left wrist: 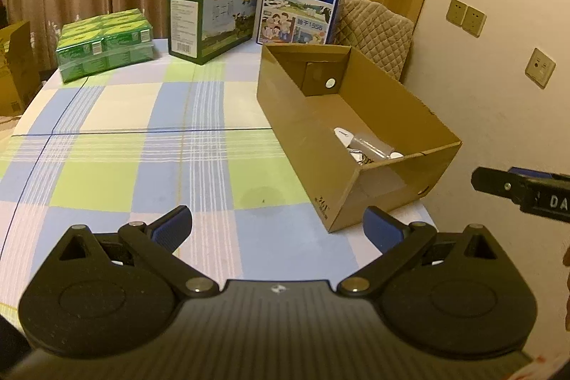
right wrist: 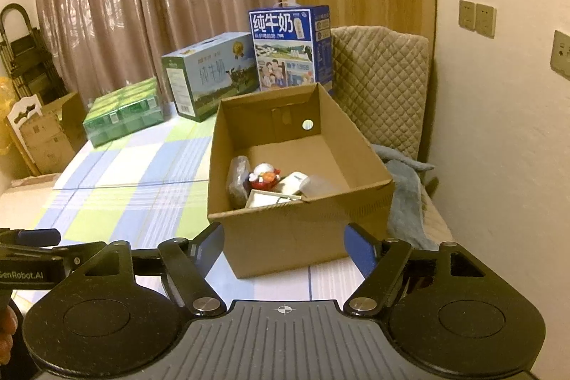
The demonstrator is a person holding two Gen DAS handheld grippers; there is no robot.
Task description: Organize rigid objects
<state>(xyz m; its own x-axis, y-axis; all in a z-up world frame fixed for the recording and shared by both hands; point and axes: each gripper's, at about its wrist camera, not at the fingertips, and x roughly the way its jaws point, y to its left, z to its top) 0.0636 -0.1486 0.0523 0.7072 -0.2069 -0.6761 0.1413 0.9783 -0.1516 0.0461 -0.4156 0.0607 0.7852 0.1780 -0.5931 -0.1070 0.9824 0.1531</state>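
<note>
A: Where do the things stand?

B: They lie in the open cardboard box [right wrist: 302, 223] at the right end of the table [left wrist: 142, 145], bunched at its near end. From the right wrist view there is a small red and white figure [right wrist: 265, 176], a dark wrapped item [right wrist: 238, 180] leaning on the left wall, a white flat box [right wrist: 267, 200], and a white cup-like piece [right wrist: 295, 182] beside something clear [right wrist: 319, 186]. What the clear thing is I cannot say, the picture is too soft.

A: And the hand-held grippers?

B: The left hand-held gripper [left wrist: 276, 228] has its jaws spread wide over the checked cloth, nothing between them. The right hand-held gripper [right wrist: 283, 250] is spread too, with only the near wall of the cardboard box showing in the gap, and its pads touch nothing. No earlier view is given for it.

A: What else is on the table?

B: Along the far edge, left to right: a green shrink-wrapped pack of cartons [left wrist: 105, 43], a green and white milk case [left wrist: 210, 18], and a blue milk case [left wrist: 302, 8] upright just behind the cardboard box. A quilted chair back [right wrist: 381, 88] stands to the right, near the wall.
</note>
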